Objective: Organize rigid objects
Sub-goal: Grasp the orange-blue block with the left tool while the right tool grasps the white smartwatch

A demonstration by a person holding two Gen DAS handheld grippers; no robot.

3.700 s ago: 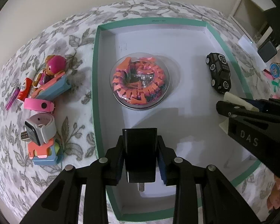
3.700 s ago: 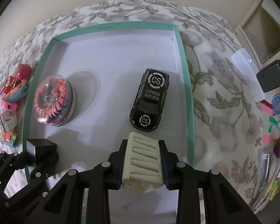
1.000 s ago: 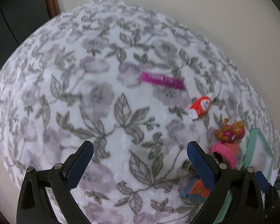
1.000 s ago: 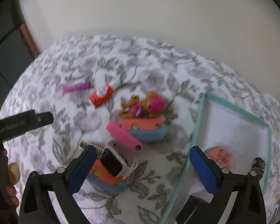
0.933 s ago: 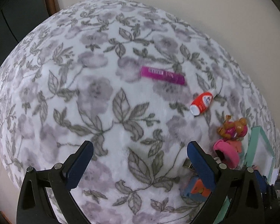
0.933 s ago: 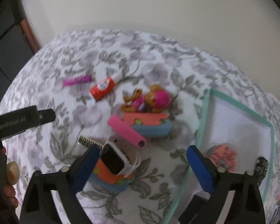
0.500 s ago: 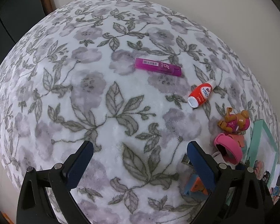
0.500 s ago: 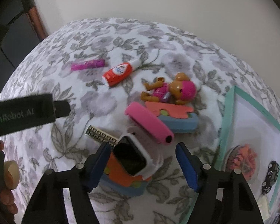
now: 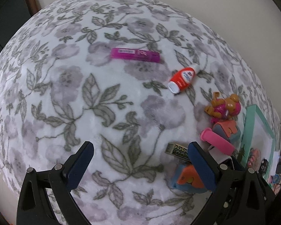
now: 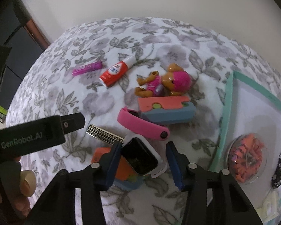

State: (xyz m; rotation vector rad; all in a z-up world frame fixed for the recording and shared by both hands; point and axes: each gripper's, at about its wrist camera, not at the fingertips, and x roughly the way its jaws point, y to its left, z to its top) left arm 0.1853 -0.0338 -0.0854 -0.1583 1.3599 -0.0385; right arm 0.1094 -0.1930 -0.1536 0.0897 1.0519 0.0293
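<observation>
Right gripper [image 10: 143, 154] fingers open around smartwatch [image 10: 140, 158], left gripper [image 9: 140, 160] wide open, empty

Fuzzy floral cloth [image 9: 106, 101]; glossy plastic watch [image 10: 140, 156].

Surface is covered by a white cloth [image 9: 106, 101] printed with grey-purple flowers and leaves. Plain cream wall [image 10: 140, 0] behind; dark furniture with brown edge [image 10: 33, 28] seen at left.

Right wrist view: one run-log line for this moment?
right tongs: open, straddling white smartwatch | left tongs: open, empty, above blanket | tray: holds toy car, clips dish
</observation>
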